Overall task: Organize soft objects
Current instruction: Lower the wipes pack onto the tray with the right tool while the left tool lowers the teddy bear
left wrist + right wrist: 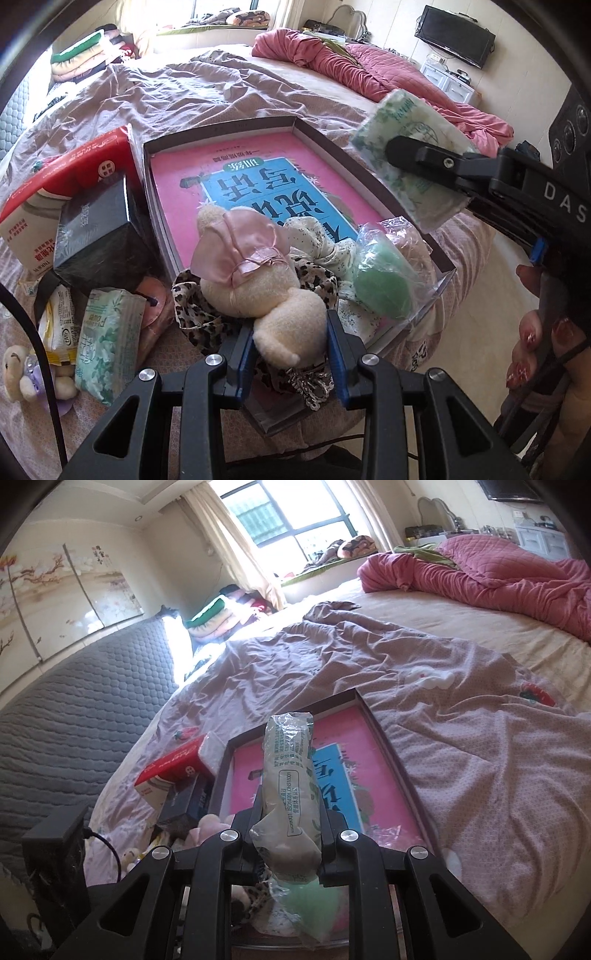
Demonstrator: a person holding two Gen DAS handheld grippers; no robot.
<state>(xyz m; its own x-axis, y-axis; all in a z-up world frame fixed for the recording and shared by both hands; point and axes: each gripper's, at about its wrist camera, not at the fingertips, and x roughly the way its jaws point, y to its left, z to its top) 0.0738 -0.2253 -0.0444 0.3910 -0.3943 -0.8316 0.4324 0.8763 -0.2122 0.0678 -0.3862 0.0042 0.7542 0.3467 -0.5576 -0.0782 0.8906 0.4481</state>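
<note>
Left wrist view first: the left gripper point(291, 354) sits at the bottom centre, jaws narrowed onto the lower end of a cream plush toy point(258, 284) in a pink satin dress, blue pads pressing it from both sides. The toy lies over a leopard-print cloth point(195, 314) at the near end of a shallow box point(295, 123) with a pink and blue book inside. A green sponge in a clear bag point(384, 280) sits to the toy's right in the box. Over on the right, the right gripper point(402, 153) pinches a green-printed tissue pack point(406, 140) above the box's right edge, with a hand point(535, 332) on its handle. Lower left on the bedspread there's another tissue pack point(107, 332) and a small bear point(22, 373).

Right wrist view: the right gripper point(286, 845) is clamped tight on the tissue pack point(290, 775), which stands up centre frame over the box point(391, 746).
</note>
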